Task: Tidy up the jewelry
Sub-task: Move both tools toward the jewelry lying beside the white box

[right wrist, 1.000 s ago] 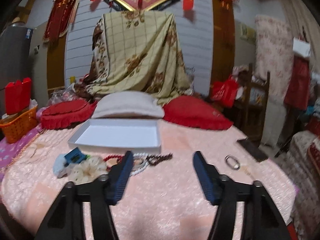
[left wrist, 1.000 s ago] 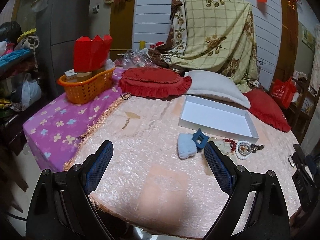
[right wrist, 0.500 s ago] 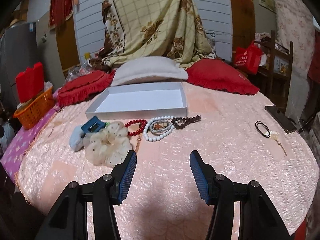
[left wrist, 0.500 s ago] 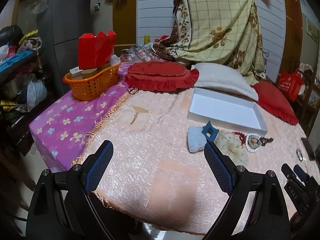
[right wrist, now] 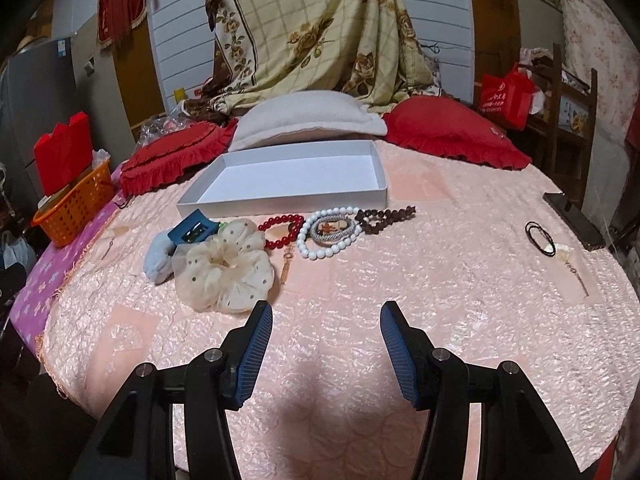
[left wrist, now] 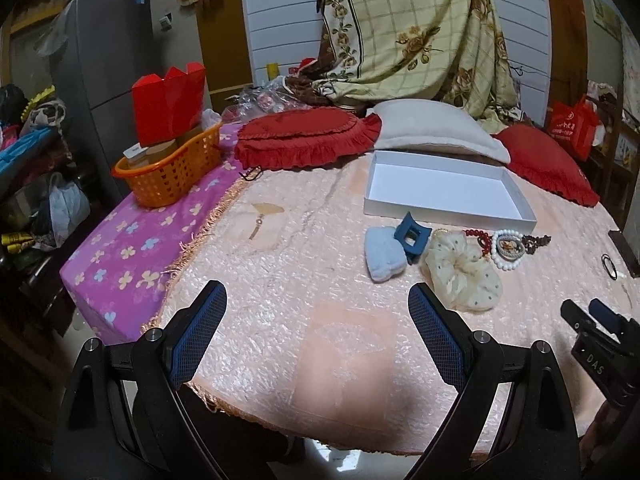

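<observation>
A shallow white box [right wrist: 280,176] lay open and empty on the pink bedspread. Just before its near wall sat a cream dotted scrunchie [right wrist: 224,266], a blue claw clip [right wrist: 190,232], red beads [right wrist: 282,230], a white bead bracelet [right wrist: 328,236] and dark brown beads [right wrist: 384,216], clustered together.

Three bead bracelets [right wrist: 330,232], one scrunchie [right wrist: 224,270], one hair claw [right wrist: 192,231], one white box [right wrist: 288,200], three pillows [right wrist: 308,118].

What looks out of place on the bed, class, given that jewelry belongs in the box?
The white box is empty. The bracelets sit loose in front of it: red beads, white beads, dark beads. A black hair tie lies apart, far right.
</observation>
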The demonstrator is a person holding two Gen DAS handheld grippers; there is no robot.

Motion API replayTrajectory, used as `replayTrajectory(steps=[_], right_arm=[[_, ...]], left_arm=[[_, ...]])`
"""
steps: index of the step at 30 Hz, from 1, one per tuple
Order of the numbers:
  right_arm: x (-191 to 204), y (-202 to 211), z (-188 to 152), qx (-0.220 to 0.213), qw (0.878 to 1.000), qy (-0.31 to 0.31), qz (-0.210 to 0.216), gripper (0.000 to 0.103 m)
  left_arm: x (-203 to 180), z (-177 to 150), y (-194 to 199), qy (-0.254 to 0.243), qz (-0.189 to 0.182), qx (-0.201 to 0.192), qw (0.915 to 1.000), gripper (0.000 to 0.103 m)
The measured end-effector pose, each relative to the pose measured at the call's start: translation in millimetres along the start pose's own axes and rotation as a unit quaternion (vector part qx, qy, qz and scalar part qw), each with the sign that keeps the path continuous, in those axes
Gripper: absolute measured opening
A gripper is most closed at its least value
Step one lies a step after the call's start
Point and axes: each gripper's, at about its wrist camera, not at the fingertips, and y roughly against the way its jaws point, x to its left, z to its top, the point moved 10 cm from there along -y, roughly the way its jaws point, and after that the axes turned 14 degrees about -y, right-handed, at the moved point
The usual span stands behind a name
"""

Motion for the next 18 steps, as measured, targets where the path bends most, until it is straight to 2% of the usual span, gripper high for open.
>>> replayTrajectory(steps=[1, 4, 5, 18], right_arm=[[0.5, -0.2, -0.3, 0.0, 1.0, 0.0, 0.0, 0.056], [1.5, -0.1, 0.7, -0.004, 1.0, -0.004, 0.001, 0.07], [1.2, 0.8, 1.6, -0.007, 1.0, -0.006, 0.002, 0.071], [3.0, -2.1, -5.3, 0.002, 1.0, -0.001, 0.002, 0.071]], left_arm=[[-0.4, 0.4, 0.3, 0.001, -0.001, 0.0, 1.0, 0.093], [-0.7, 2.0, 0.7, 0.002, -0.004, -0.001, 1.0, 0.093], [-1.3, 2.0, 0.3, 0.002, -0.005, -0.001, 1.0, 0.093], [-2.8, -4.7, -4.1, 0.01, -0.019, 0.013, 0.9997, 0.093]])
